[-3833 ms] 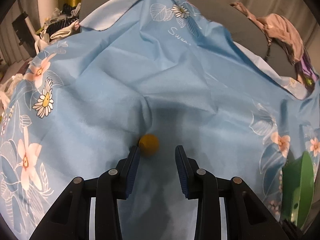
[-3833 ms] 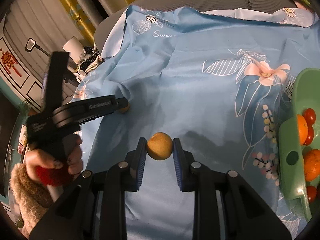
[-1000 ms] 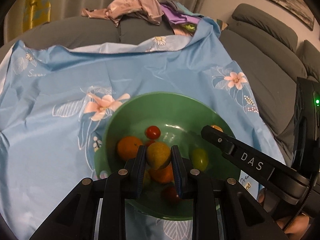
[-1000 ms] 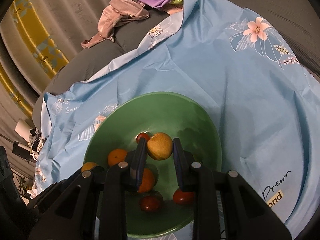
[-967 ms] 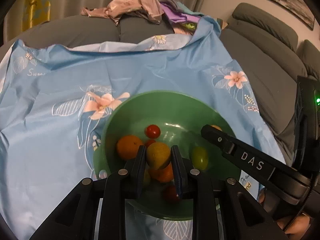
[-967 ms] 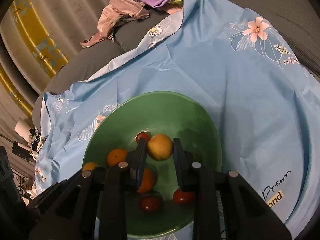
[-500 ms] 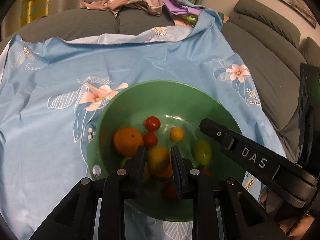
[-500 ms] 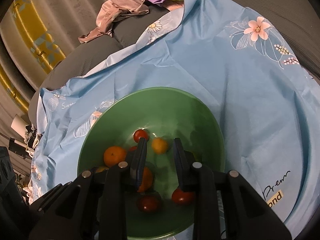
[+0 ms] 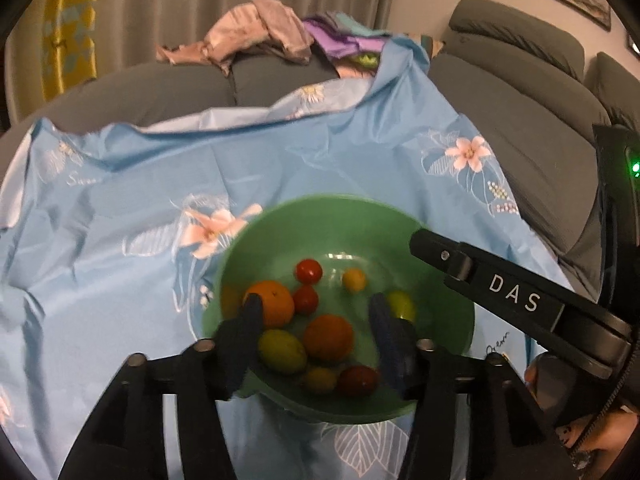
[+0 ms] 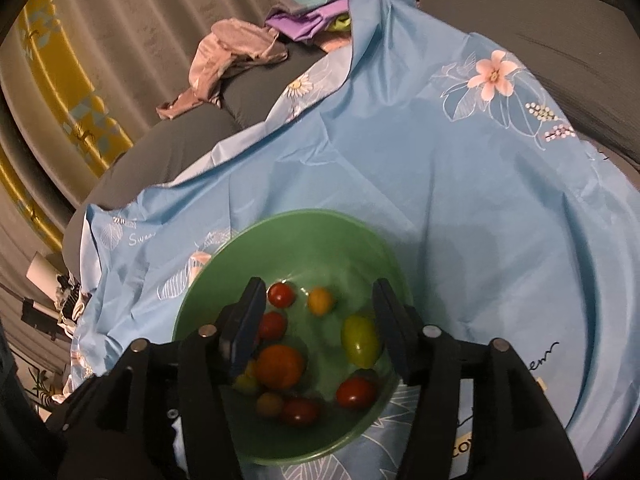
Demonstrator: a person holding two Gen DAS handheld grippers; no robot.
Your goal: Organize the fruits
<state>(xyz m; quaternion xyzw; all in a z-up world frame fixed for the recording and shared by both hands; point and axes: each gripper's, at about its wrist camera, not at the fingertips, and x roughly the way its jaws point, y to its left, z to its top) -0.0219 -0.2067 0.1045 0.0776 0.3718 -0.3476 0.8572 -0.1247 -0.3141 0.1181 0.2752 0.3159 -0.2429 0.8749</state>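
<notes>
A green bowl (image 9: pixel 352 216) sits on the blue flowered cloth (image 9: pixel 120 280) and holds several fruits: oranges (image 9: pixel 328 338), red tomatoes (image 9: pixel 309 271), a small yellow fruit (image 9: pixel 354 279) and a yellow-green fruit (image 9: pixel 282 351). My left gripper (image 9: pixel 316 320) is open and empty just above the bowl. My right gripper (image 10: pixel 320 300) is open and empty over the same bowl (image 10: pixel 304 232); its arm (image 9: pixel 512 300) shows at the right of the left wrist view. In the right wrist view I see an orange (image 10: pixel 279 366), tomatoes (image 10: pixel 281 294) and a green-yellow fruit (image 10: pixel 359 340).
The cloth (image 10: pixel 460 200) covers a grey sofa (image 9: pixel 520 120). A pile of clothes (image 9: pixel 260 28) lies on the sofa back behind the bowl. Curtains (image 10: pixel 100 20) hang behind. Clutter (image 10: pixel 52 292) sits at the far left edge.
Both grippers have opened wide. The yellow fruit each held has dropped into the bowl. Both grippers have pulled back a little from the bowl.
</notes>
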